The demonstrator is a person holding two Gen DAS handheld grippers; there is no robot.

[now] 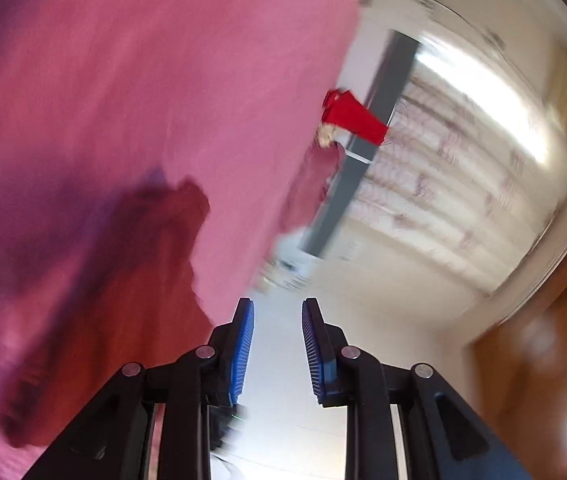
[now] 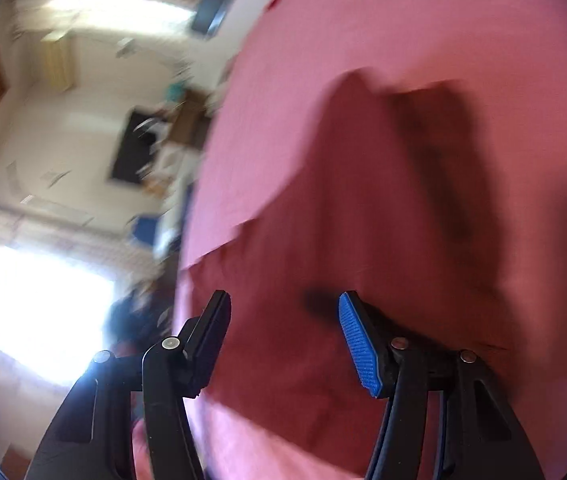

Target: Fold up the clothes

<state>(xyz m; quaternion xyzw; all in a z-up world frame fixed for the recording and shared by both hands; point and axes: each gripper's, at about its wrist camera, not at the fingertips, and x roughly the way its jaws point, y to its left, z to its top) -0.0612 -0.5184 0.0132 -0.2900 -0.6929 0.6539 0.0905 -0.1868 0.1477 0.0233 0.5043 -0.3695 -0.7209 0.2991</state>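
A dark red garment (image 2: 363,220) lies spread on a pink bedsheet (image 2: 423,32), and both views are smeared by motion blur. In the right wrist view the garment fills the middle and the 5 o'clock part of the picture, its ragged edge running from about 12 o'clock down to 8 o'clock, with a darker fold or shadow crossing it toward 2 o'clock. In the left wrist view the same garment (image 1: 123,300) sits at 7 to 8 o'clock, with the pink bedsheet (image 1: 163,80) covering the whole upper left.

The right hand-held gripper (image 2: 285,312) hangs just over the garment with its jaws spread wide; the blue-padded finger (image 2: 359,344) is at 5 o'clock and the black finger (image 2: 211,324) at 7 o'clock. Cloth shows in the gap, but the pads do not press on it.

The left hand-held gripper (image 1: 277,320) has its jaws parted with nothing between them; its blue pads (image 1: 243,344) face each other over pale floor, just past the sheet's edge.

Beyond the bed, at 1 to 2 o'clock in the left view, a bright red item (image 1: 353,116) rests against a dark grey bar (image 1: 363,148). A wooden panel (image 1: 543,320) stands at 4 o'clock. In the right view a bright window (image 2: 43,300) glows at 8 o'clock.
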